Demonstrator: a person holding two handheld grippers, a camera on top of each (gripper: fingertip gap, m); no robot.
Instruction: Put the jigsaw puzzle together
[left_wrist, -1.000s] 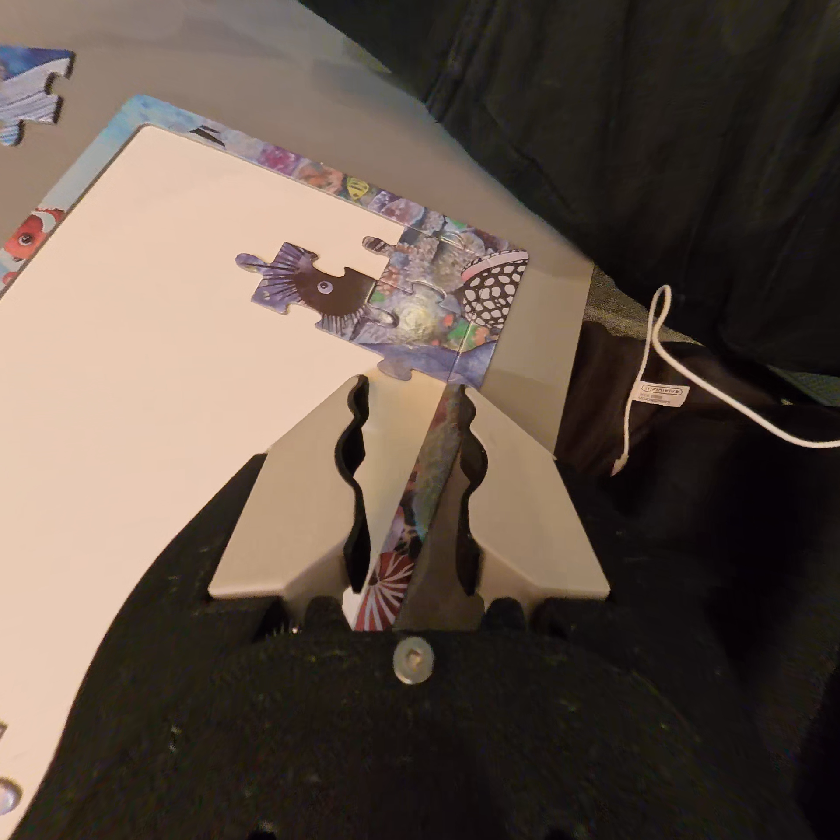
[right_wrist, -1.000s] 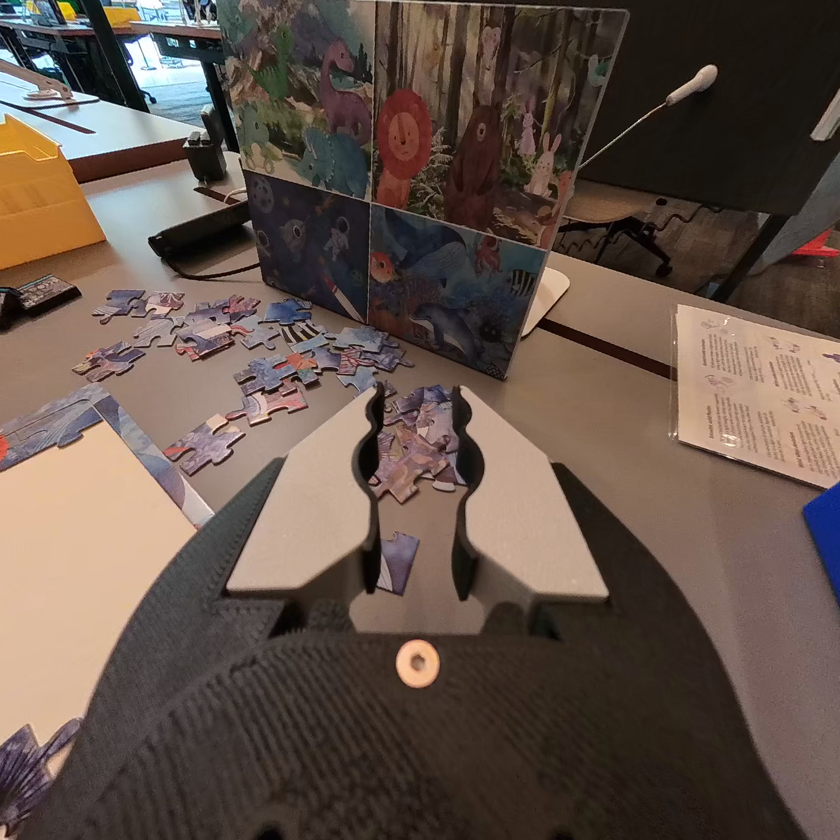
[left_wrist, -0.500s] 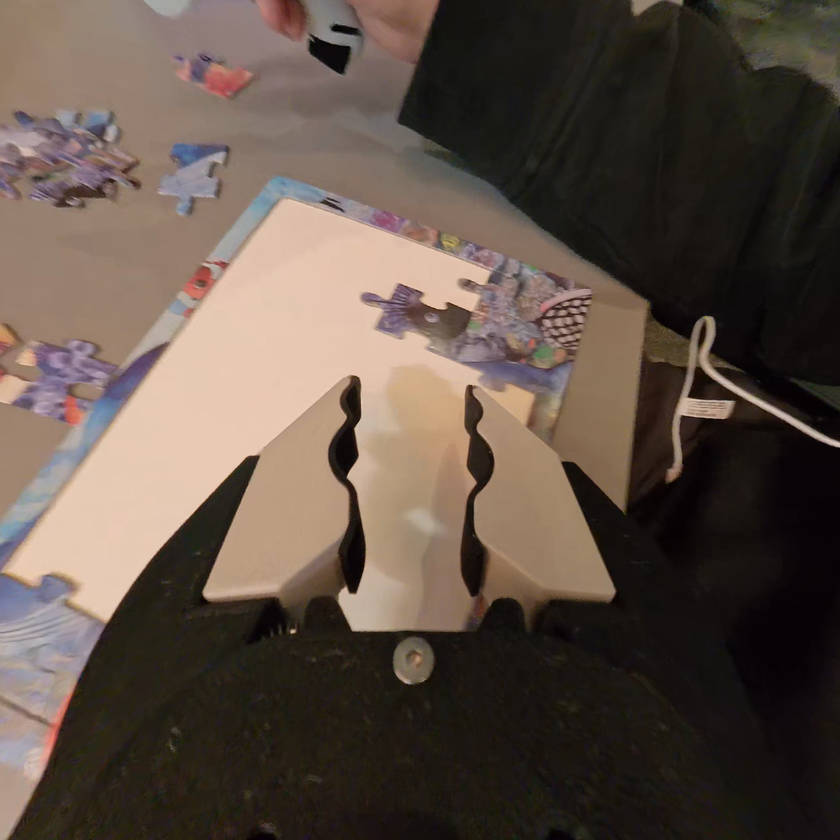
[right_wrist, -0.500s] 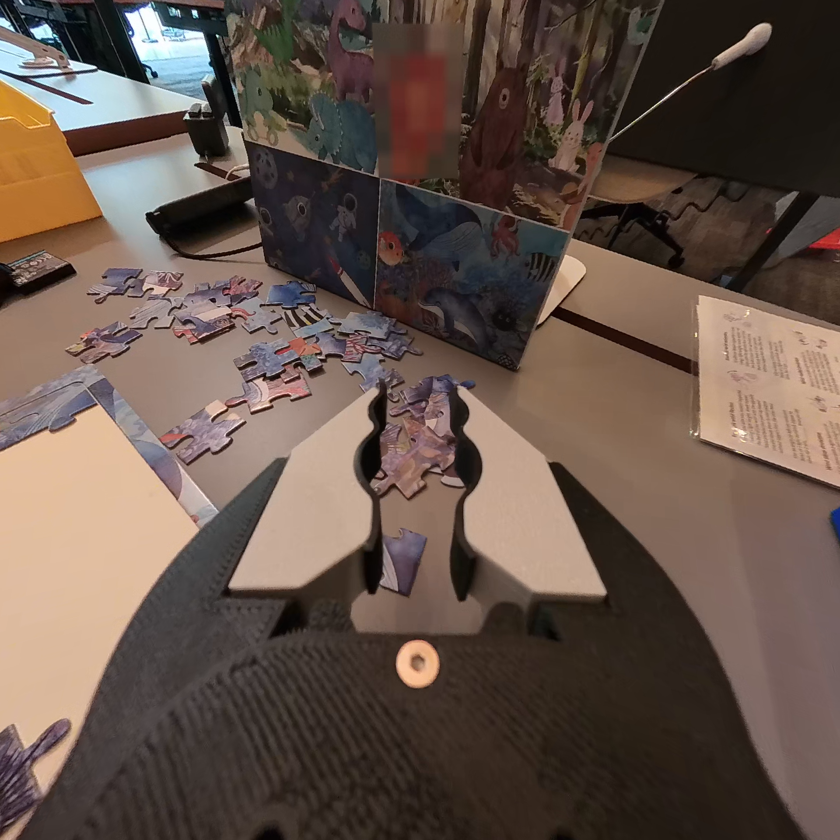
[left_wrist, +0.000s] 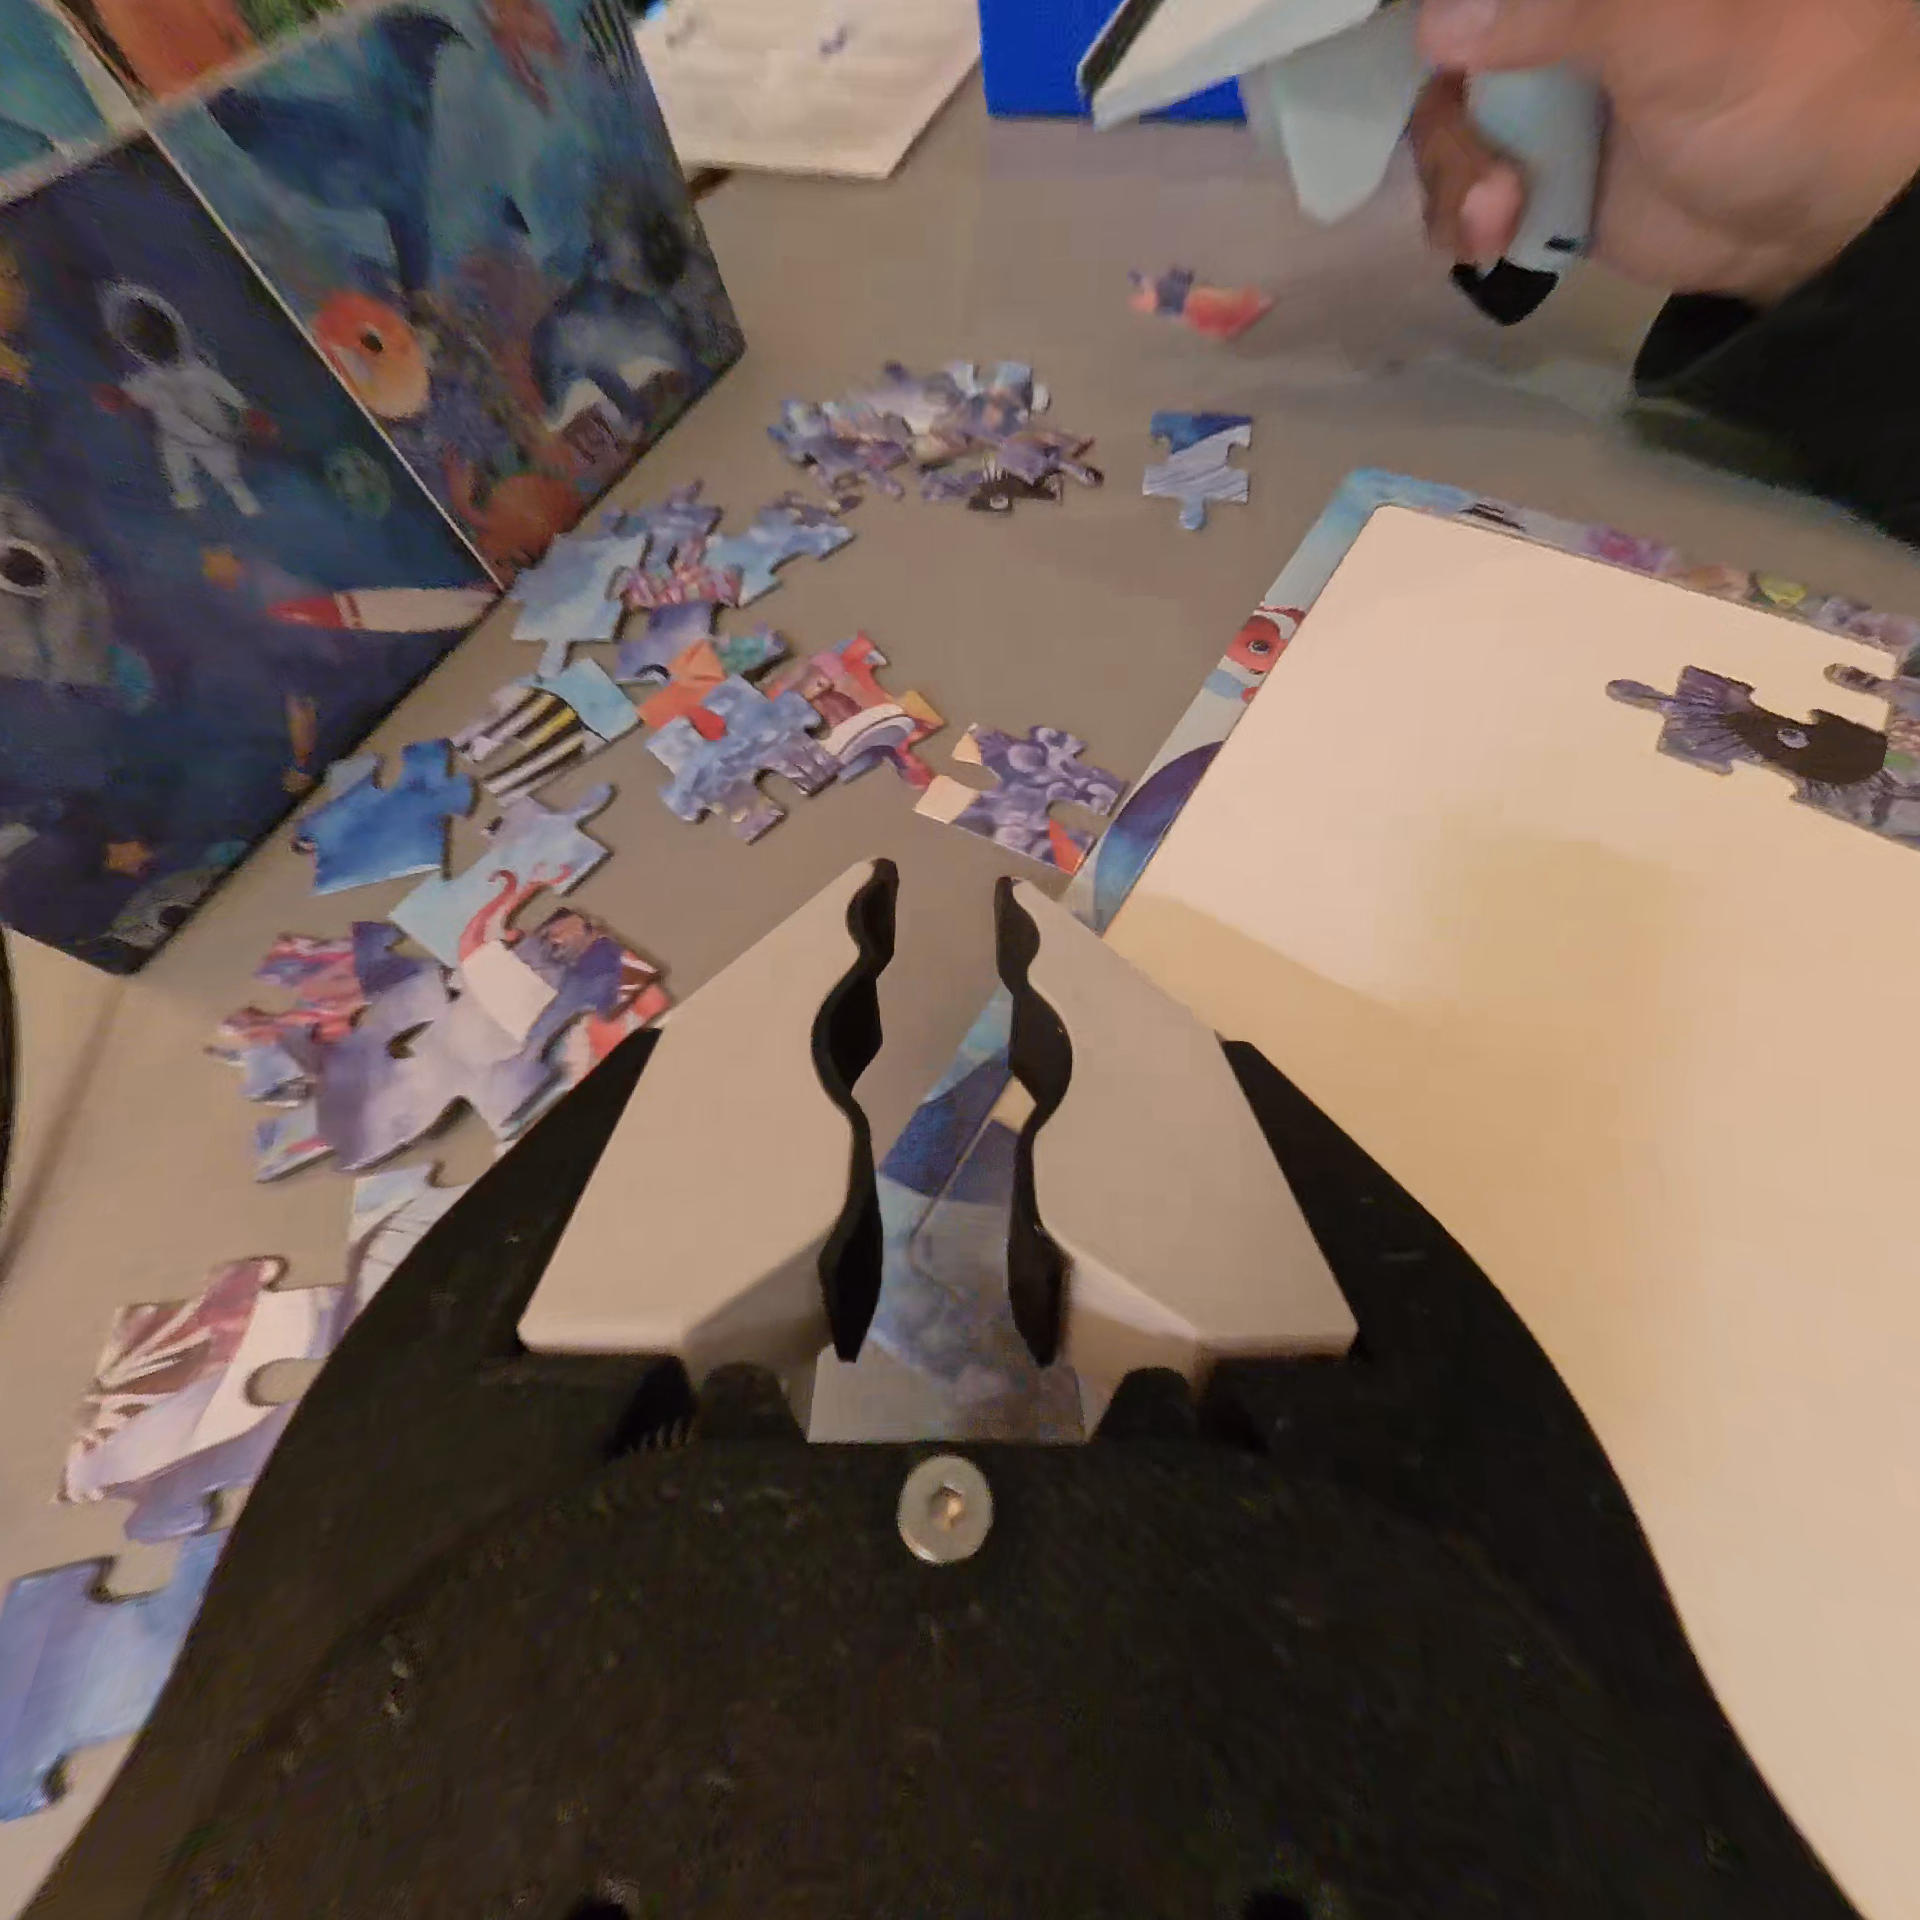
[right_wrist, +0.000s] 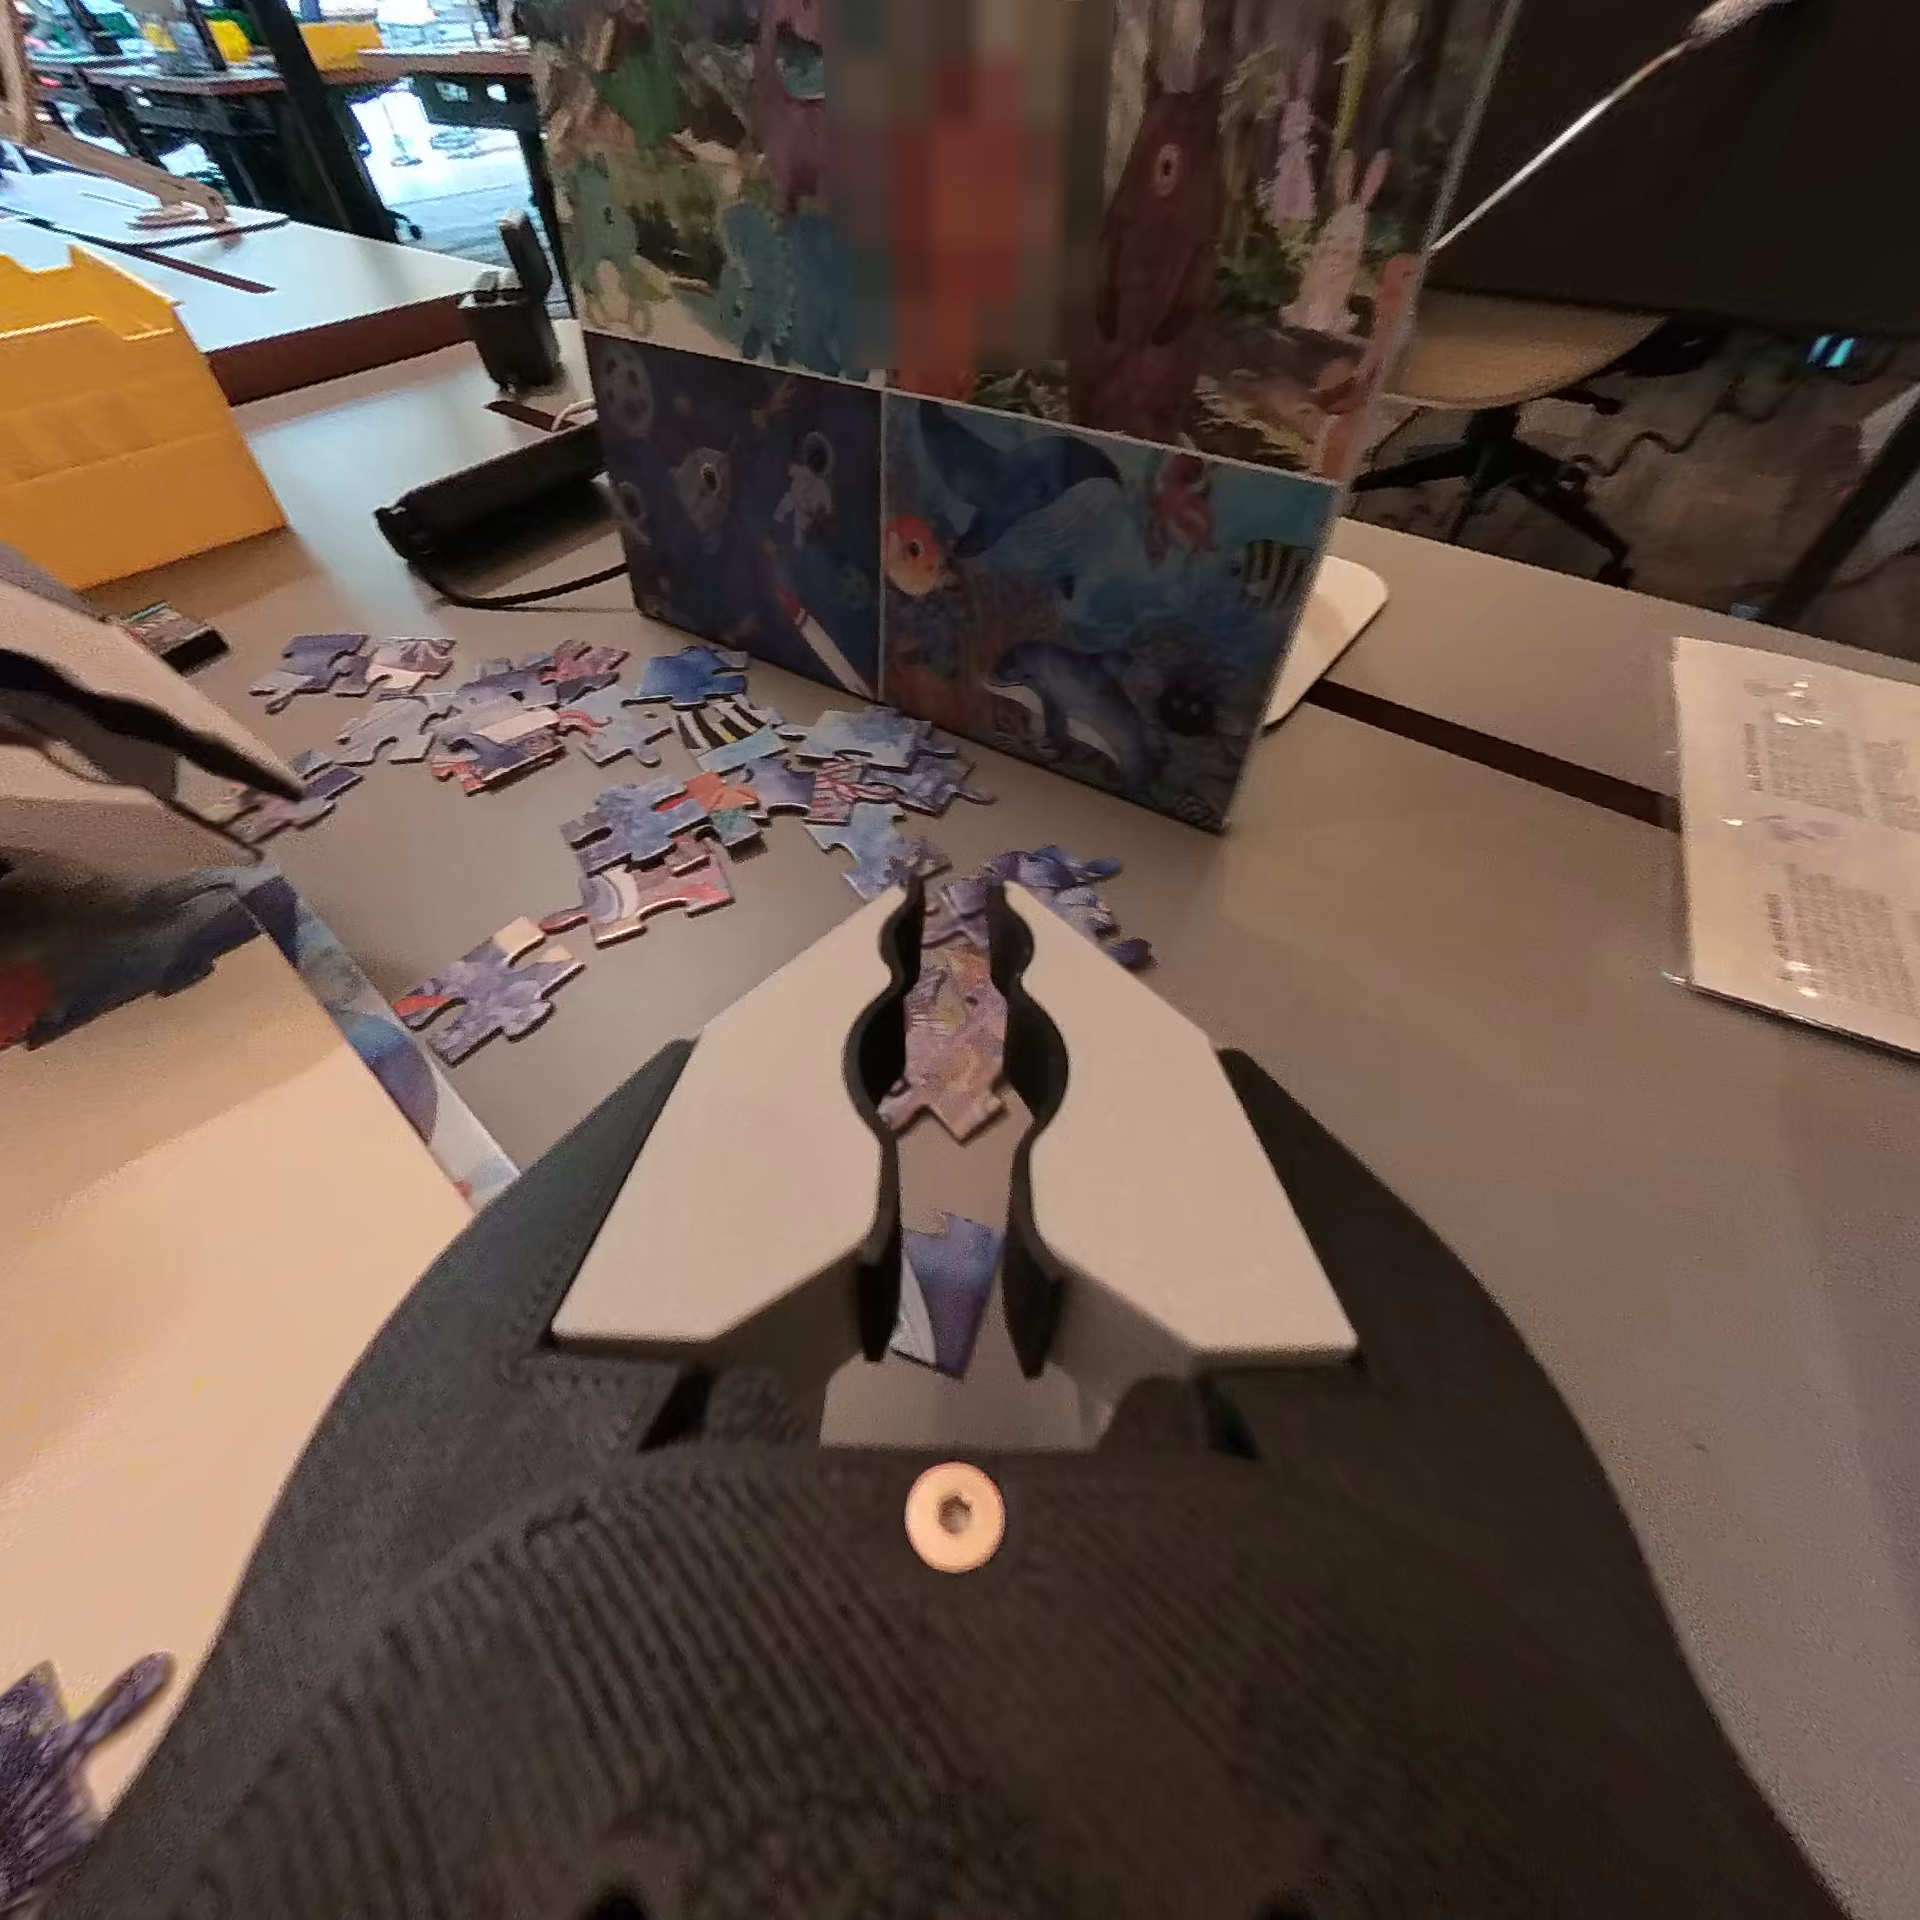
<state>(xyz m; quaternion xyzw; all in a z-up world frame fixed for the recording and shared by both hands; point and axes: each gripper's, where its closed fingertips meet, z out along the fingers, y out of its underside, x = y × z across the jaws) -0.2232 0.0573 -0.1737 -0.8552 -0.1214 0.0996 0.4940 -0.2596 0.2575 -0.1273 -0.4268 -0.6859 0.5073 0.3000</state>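
The left tool (left_wrist: 943, 904) hangs above the near edge of the puzzle tray (left_wrist: 1455, 1039), its jaws apart with nothing between them. The tray, a cream board with a printed border, fills the 3 o'clock side of the left wrist view; a small joined patch of pieces (left_wrist: 1787, 743) lies in its far corner. Loose puzzle pieces (left_wrist: 727, 727) are scattered on the grey worktop (left_wrist: 1039, 582) from 9 to 12 o'clock, reaching toward the upright picture box (left_wrist: 312, 468) at 10 o'clock. The right tool (right_wrist: 956, 904), seen from its own camera, hovers over a heap of purple pieces (right_wrist: 956, 997), jaws apart and gripping nothing; a single blue piece (right_wrist: 951, 1288) lies flat on the worktop beneath it. In the left wrist view the same tool appears at 1 o'clock in a hand (left_wrist: 1714, 135). A printed sheet (right_wrist: 1808, 842) lies at 3 o'clock and a yellow bin (right_wrist: 104, 436) at 10 o'clock.
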